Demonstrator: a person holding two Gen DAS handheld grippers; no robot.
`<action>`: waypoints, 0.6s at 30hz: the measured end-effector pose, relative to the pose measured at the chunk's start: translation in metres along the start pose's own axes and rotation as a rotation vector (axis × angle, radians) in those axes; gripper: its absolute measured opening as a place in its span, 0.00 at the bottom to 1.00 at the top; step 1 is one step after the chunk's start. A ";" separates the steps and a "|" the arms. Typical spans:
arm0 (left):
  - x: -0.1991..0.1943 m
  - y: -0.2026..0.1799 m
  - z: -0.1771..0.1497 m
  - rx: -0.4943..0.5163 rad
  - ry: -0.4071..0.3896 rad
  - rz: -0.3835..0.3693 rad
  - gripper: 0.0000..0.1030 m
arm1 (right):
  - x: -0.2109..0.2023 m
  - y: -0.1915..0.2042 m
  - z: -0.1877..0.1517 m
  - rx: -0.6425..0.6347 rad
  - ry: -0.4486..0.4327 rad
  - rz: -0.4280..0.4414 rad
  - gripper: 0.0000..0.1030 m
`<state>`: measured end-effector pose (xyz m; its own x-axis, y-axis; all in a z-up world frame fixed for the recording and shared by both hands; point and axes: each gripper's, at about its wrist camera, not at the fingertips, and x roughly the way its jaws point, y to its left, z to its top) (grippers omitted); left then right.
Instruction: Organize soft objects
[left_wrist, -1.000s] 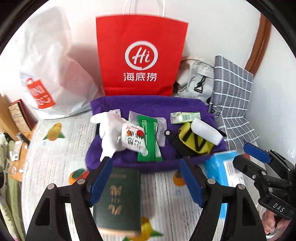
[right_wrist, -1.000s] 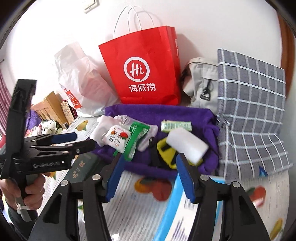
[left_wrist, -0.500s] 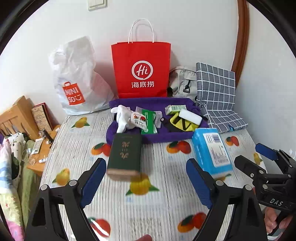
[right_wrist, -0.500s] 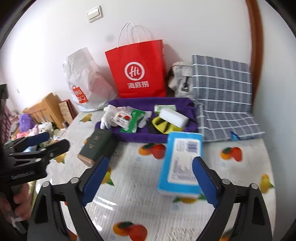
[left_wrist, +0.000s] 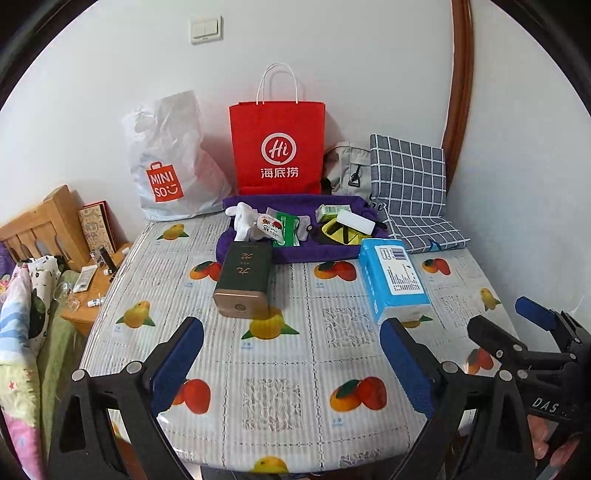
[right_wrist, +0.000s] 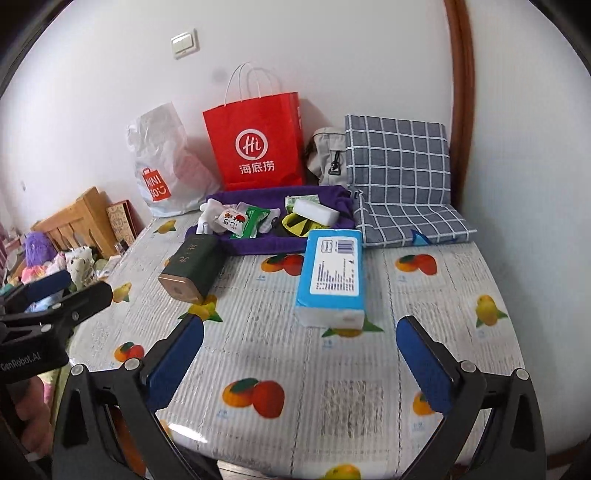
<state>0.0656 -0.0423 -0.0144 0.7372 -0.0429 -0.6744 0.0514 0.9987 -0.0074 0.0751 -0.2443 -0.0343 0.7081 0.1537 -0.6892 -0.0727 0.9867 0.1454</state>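
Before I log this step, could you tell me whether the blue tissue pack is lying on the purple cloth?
No, the blue tissue pack lies on the fruit-print tablecloth, in front of the purple cloth.

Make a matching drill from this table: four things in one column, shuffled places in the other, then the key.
1. green tin
2. blue tissue pack
3. red paper bag
4. white sponge block

A. upright against the wall
B. on the purple cloth
C. lying on the tablecloth, left of the other box
D. lying on the tablecloth, near the checked fabric

Pairs: 1-C, 2-D, 3-A, 4-B
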 end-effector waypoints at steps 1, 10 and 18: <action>-0.002 -0.001 -0.002 0.002 -0.002 0.002 0.95 | -0.004 -0.001 -0.002 0.002 -0.002 0.000 1.00; -0.016 -0.006 -0.010 0.001 -0.014 0.012 0.95 | -0.022 -0.004 -0.008 0.001 -0.017 -0.018 1.00; -0.022 -0.008 -0.010 0.008 -0.021 0.004 0.95 | -0.029 -0.002 -0.009 -0.002 -0.029 -0.020 1.00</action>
<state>0.0423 -0.0491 -0.0075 0.7516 -0.0397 -0.6584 0.0537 0.9986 0.0010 0.0486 -0.2499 -0.0212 0.7294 0.1320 -0.6713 -0.0594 0.9897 0.1302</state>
